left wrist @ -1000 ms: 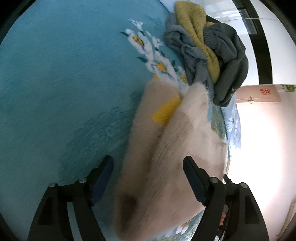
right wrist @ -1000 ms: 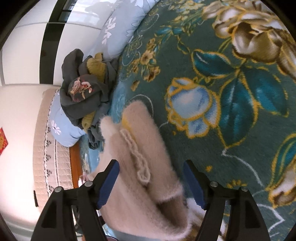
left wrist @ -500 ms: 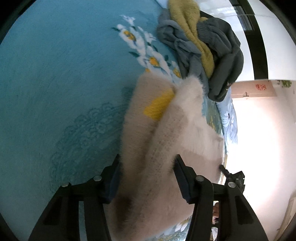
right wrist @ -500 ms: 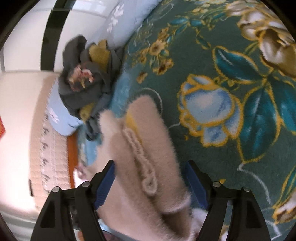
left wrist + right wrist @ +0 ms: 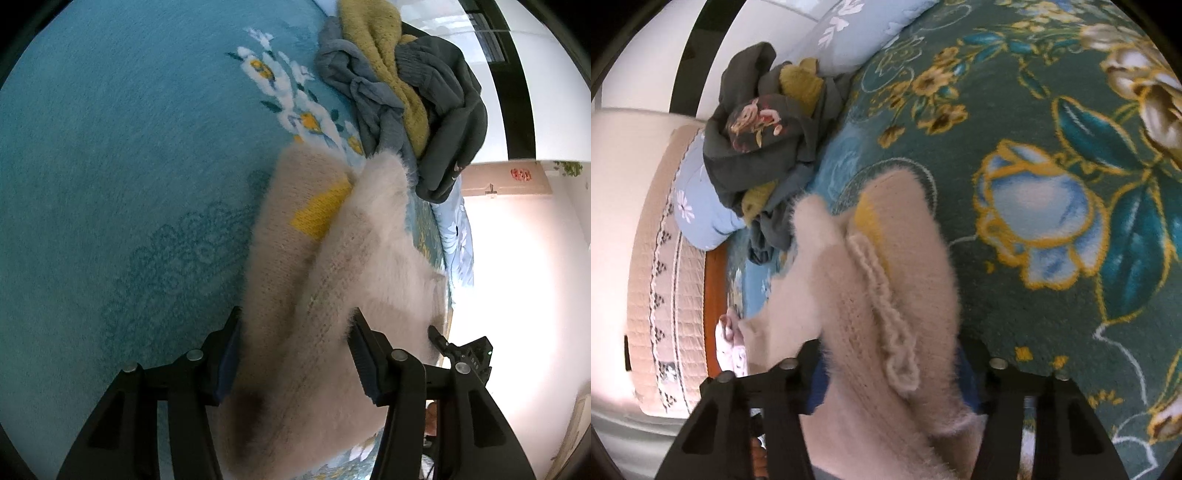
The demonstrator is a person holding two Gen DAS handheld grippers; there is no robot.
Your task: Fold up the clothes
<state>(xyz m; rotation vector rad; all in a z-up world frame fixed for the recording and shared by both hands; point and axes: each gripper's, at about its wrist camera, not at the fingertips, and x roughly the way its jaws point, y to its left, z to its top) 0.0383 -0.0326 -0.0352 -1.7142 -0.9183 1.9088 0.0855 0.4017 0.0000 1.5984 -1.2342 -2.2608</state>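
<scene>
A fuzzy beige sweater (image 5: 332,280) with a yellow patch lies bunched on the teal floral blanket (image 5: 110,166). My left gripper (image 5: 295,350) is shut on its near edge, the thick knit filling the gap between the fingers. In the right wrist view the same beige sweater (image 5: 886,295) shows its ribbed collar. My right gripper (image 5: 894,369) is shut on the sweater too, with the fabric bulging between its fingers.
A heap of unfolded clothes (image 5: 406,92), grey, dark grey and mustard yellow, lies beyond the sweater; it also shows in the right wrist view (image 5: 764,122). A light blue pillow (image 5: 698,199) and a quilted headboard (image 5: 653,258) are at the left. The bed edge (image 5: 450,258) runs close on the right.
Both grippers moved forward over the sweater and closed from wide open onto its folds.
</scene>
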